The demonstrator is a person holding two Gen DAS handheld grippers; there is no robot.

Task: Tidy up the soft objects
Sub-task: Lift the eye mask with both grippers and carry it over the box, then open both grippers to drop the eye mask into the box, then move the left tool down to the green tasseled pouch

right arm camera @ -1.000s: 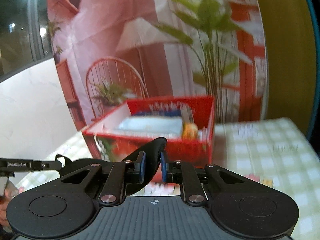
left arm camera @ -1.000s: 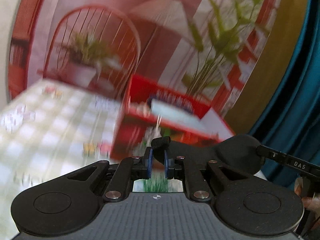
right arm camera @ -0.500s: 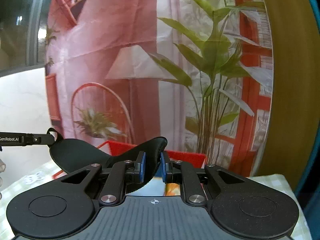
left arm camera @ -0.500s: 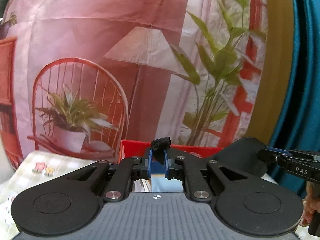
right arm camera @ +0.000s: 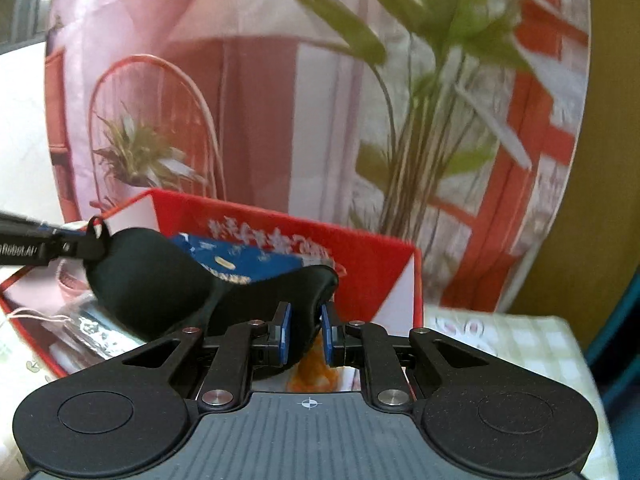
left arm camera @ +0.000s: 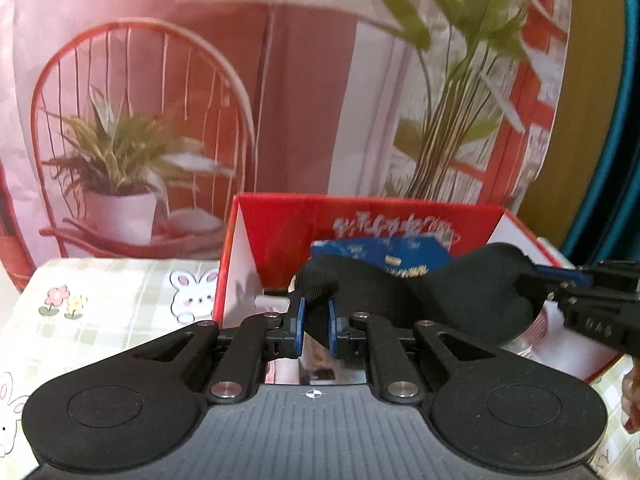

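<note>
One black eye mask (left arm camera: 472, 292) is held stretched between the two grippers, above the open top of one red box (left arm camera: 400, 216). The mask's long axis runs left to right, from one gripper to the other.

The left gripper (left arm camera: 314, 320) is closed on the mask's left end, where a ribbed strap end is pinched between its blue pads. The right gripper (right arm camera: 304, 332) is closed on the mask's right end. In the left wrist view the right gripper enters from the right, at the mask's far lobe.

Judged from these views, the coming move turns on one relation: the box lies just below and beyond the mask, with its far wall behind the mask. Both grippers are equally near to it, each holding one end. A lowering and release into the box appears to be what remains.

Inside the box, one blue packet (right arm camera: 240, 256) is seen behind the mask, and something orange (right arm camera: 316, 368) shows below the right gripper. Other pale contents at the box's left side are too blurred to count.

The box stands on a surface (left arm camera: 104, 292) covered with a checked cloth printed with rabbits and flowers. One printed backdrop (left arm camera: 280, 80) hangs behind, showing a chair, a lamp and plants.
</note>
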